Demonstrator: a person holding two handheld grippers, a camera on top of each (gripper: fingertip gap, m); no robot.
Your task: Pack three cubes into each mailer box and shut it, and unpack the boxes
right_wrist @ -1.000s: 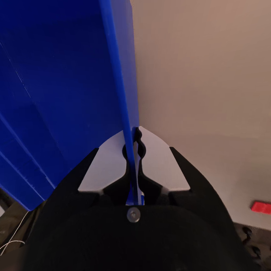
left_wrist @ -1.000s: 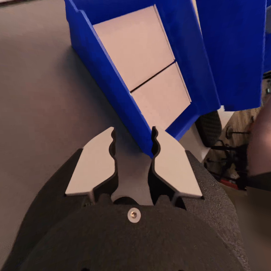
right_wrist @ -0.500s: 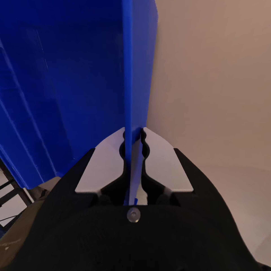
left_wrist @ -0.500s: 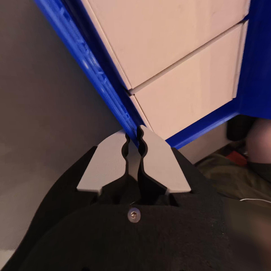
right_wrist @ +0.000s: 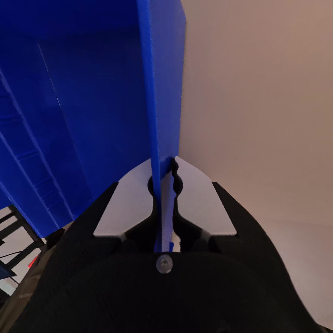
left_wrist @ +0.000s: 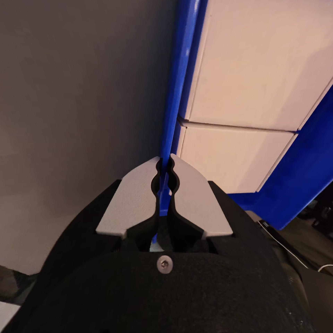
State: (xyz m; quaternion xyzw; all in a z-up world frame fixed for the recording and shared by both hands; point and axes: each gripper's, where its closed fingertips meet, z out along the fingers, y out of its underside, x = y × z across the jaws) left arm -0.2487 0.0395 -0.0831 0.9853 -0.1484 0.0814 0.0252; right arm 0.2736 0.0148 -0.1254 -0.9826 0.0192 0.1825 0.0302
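Pinching opposite walls of the blue box (left_wrist: 182, 75), both grippers, left (left_wrist: 164, 159) and right (right_wrist: 162, 159), hold it; white cubes (left_wrist: 252, 72) lie beyond. Thin walls probably flex, so grip near corners.

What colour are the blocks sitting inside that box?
White, or a pale cream in this warm light. The blocks in the blue box show best in the left wrist view.

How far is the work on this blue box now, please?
Done: at least two white cubes sit inside the blue mailer box, still open. In hand: left gripper and right gripper each clamp a box wall. Left: shutting it; a third cube is not visible.
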